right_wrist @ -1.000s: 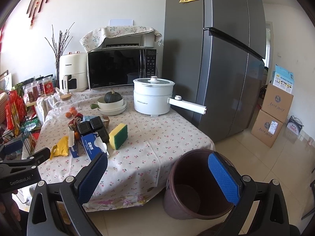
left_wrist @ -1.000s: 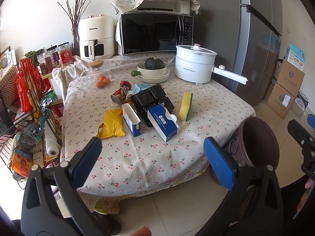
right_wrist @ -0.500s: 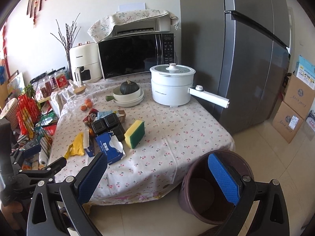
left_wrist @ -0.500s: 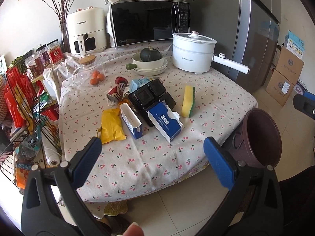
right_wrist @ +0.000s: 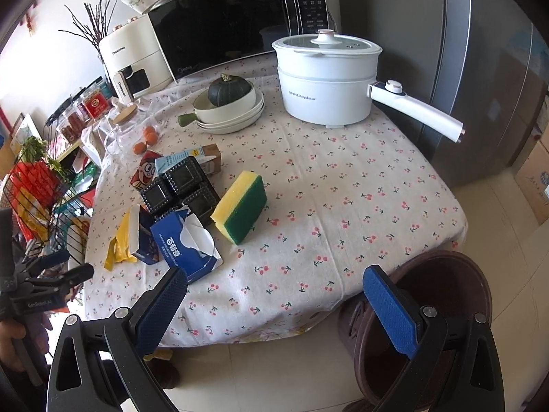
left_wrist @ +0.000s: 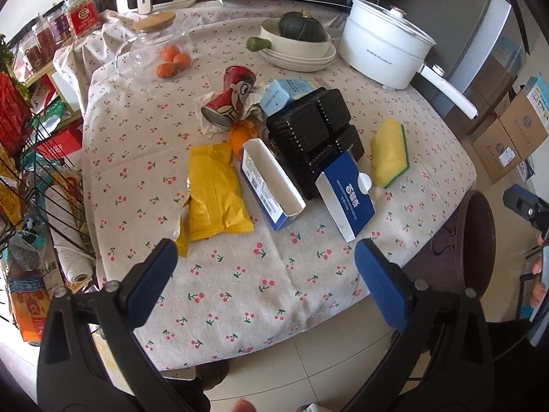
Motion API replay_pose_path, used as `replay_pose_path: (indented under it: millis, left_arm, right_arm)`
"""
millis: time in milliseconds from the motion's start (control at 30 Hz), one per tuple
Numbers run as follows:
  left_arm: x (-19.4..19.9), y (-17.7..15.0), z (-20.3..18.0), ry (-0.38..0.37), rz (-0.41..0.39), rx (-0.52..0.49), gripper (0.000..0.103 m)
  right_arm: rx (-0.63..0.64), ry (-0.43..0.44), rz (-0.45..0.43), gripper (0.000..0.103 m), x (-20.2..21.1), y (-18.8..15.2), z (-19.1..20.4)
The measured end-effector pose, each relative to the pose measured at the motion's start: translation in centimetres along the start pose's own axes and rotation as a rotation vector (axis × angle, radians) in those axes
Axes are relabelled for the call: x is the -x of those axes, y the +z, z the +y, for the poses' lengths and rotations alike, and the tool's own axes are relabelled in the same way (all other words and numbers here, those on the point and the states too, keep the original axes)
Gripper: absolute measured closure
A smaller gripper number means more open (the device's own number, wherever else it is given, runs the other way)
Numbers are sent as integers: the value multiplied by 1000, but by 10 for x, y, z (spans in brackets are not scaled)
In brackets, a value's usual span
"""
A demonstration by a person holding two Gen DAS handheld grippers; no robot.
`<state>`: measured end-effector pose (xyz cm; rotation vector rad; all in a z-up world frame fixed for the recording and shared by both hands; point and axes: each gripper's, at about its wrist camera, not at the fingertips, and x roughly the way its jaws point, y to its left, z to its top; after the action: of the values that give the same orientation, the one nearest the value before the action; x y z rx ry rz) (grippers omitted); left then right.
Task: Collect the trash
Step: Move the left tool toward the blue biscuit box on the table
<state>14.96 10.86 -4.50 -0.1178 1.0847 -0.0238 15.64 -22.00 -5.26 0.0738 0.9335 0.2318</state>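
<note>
Trash lies in a cluster on the cherry-print tablecloth (left_wrist: 240, 274): a yellow wrapper (left_wrist: 214, 192), an open blue-and-white carton (left_wrist: 271, 183), a torn blue tissue box (left_wrist: 346, 194), a black plastic tray (left_wrist: 314, 134), a red can (left_wrist: 230, 98) on crumpled paper, a light blue carton (left_wrist: 284, 92). A brown bin (right_wrist: 432, 319) stands on the floor by the table's corner. My left gripper (left_wrist: 266, 281) is open and empty above the table's front edge. My right gripper (right_wrist: 274, 304) is open and empty, beside the bin.
A yellow-green sponge (left_wrist: 389, 152), a white electric pot (right_wrist: 326, 79) with a long handle, stacked bowls with a squash (right_wrist: 228, 103), a glass jar with oranges (left_wrist: 158, 51), a microwave and an air fryer stand behind. A wire rack (left_wrist: 31, 178) stands left, a fridge (right_wrist: 480, 68) right.
Both grippers have moved forward and tilted down toward the table, so the trash and the bin look closer. Both stay open. Nothing on the table has moved.
</note>
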Motion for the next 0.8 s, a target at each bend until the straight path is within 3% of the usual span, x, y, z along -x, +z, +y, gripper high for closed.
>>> replay_pose_path:
  millis: [133, 367, 500, 567, 700, 800]
  left_arm:
    - [-30, 10, 26, -47, 43, 107, 1]
    - [-65, 29, 13, -141, 79, 176, 7]
    - [-85, 38, 3, -83, 103, 154, 11]
    - [-93, 38, 1, -54, 127, 141, 20]
    - [-88, 35, 12, 24, 113, 127, 26]
    - [-81, 28, 28, 25, 111, 154, 29]
  right_arm:
    - [-27, 20, 93, 0, -32, -1, -8]
    - [-36, 64, 144, 0, -55, 14, 3]
    - [-34, 65, 147, 0, -61, 18, 9]
    - [-39, 73, 150, 0, -64, 19, 10]
    - [-33, 74, 152, 0, -65, 18, 14]
    - [-24, 71, 152, 0, -65, 18, 17]
